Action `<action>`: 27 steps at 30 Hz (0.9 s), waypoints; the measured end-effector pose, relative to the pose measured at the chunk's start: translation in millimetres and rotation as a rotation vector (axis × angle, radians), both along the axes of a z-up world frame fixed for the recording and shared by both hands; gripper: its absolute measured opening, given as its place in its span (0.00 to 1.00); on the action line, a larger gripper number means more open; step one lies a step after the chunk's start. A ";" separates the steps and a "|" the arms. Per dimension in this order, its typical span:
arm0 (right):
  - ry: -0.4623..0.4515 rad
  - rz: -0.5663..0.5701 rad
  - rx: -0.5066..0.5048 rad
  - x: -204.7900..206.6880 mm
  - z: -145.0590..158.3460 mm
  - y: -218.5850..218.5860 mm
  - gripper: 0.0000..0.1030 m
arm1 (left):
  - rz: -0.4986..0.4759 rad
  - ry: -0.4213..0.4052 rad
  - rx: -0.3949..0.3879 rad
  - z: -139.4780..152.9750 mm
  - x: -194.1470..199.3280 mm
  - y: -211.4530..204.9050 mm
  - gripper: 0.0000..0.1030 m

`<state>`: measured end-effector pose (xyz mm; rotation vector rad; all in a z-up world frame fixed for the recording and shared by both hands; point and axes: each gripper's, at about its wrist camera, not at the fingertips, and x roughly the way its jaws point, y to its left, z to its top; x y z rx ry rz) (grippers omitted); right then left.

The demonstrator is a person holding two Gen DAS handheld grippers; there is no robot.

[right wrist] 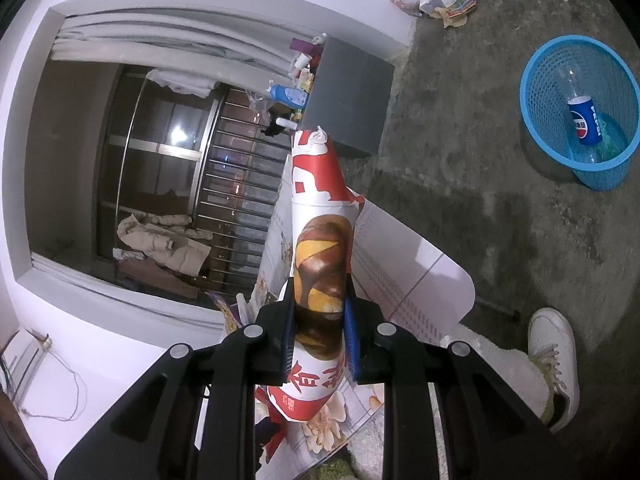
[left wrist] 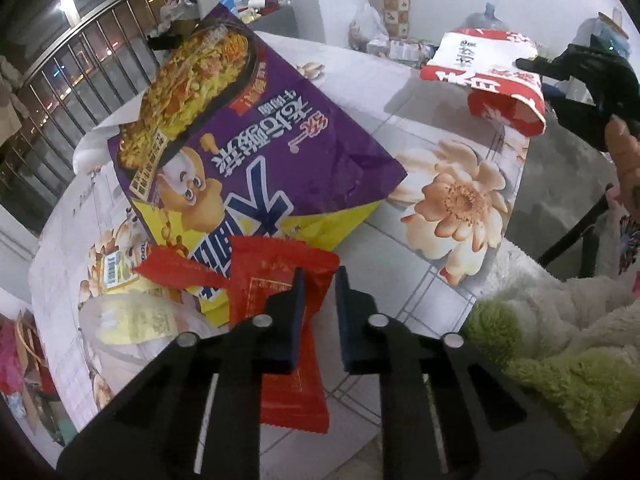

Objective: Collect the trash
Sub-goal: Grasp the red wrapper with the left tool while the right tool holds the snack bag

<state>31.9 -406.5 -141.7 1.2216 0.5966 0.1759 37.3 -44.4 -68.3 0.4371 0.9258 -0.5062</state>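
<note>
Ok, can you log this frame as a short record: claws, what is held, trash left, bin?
left claw: open by a narrow gap, nothing gripped, over a flat red foil wrapper
right claw: shut on a red-and-white paper snack bag, held off the table
still on floral-cloth table: red wrapper, large purple-and-yellow noodle bag
bin: blue plastic mesh basket on the floor, holding a blue-labelled cola bottle

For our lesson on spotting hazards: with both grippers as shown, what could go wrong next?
The left gripper is open with only one finger over the red wrapper; closing may miss it.
The right gripper pinches the long bag near one end; it could slip before the bin.
</note>
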 end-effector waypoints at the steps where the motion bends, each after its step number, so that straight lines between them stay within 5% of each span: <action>1: 0.000 0.000 0.001 0.1 -0.4 0.2 0.20 | -0.003 0.006 0.001 -0.1 0.2 0.1 0.00; 19: -0.015 -0.010 0.010 -7.0 -7.5 -2.6 0.20 | -0.030 -0.051 -0.041 31.3 -13.3 11.7 0.01; 20: -0.015 -0.010 0.011 -7.3 -7.6 -3.2 0.20 | -0.032 -0.037 -0.039 31.2 -14.6 12.4 0.06; 22: -0.015 -0.008 0.013 -6.8 -7.5 -3.6 0.20 | -0.027 -0.050 -0.022 31.0 -18.5 12.3 0.38; 27: -0.014 -0.002 0.024 -5.8 -7.3 -3.3 0.20 | 0.004 -0.097 0.065 17.0 -16.0 2.8 0.40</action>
